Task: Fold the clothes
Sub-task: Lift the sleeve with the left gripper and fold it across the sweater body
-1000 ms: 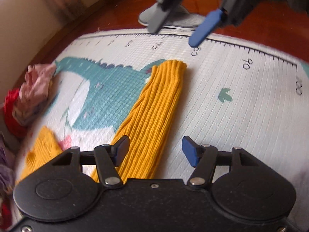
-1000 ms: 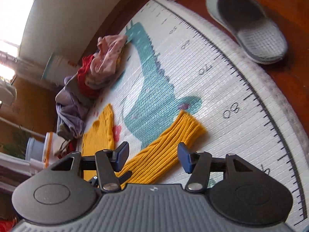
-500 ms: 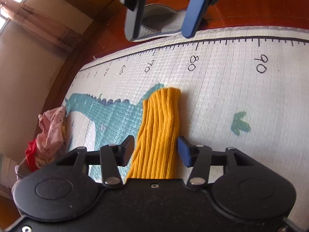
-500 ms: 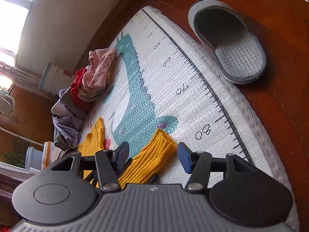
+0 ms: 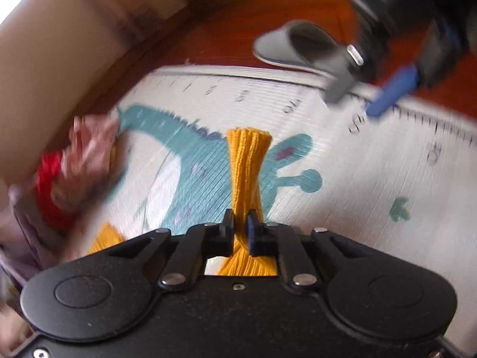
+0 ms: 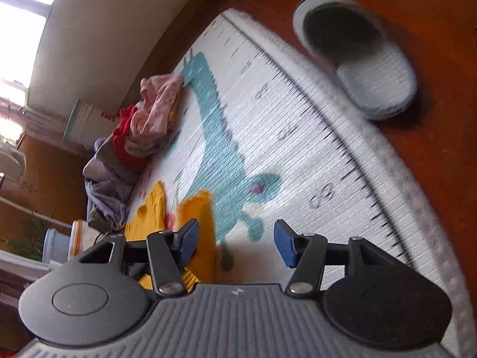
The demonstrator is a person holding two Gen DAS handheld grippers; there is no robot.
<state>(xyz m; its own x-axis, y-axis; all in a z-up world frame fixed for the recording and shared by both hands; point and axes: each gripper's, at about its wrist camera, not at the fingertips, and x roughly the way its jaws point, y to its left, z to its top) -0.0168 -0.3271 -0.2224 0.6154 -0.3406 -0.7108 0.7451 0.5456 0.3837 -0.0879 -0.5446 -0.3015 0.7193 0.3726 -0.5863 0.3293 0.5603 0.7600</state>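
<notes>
Left gripper (image 5: 240, 223): fingers clamped on yellow knit sleeve (image 5: 247, 167), fabric bunched between them. Sleeve extended over play mat (image 5: 342, 179); cuff end judged resting on mat. Right gripper (image 6: 235, 238): fingers spread, nothing held, poised over mat beside sleeve. Advised: sleeve carried across garment body, grip kept firm, cuff laid flat, wrinkles avoided.

Your left gripper (image 5: 240, 226): jaws pinched nearly together, clamping fabric. Your right gripper (image 6: 235, 240): jaws spread wide, nothing between them, held aloft.
</notes>
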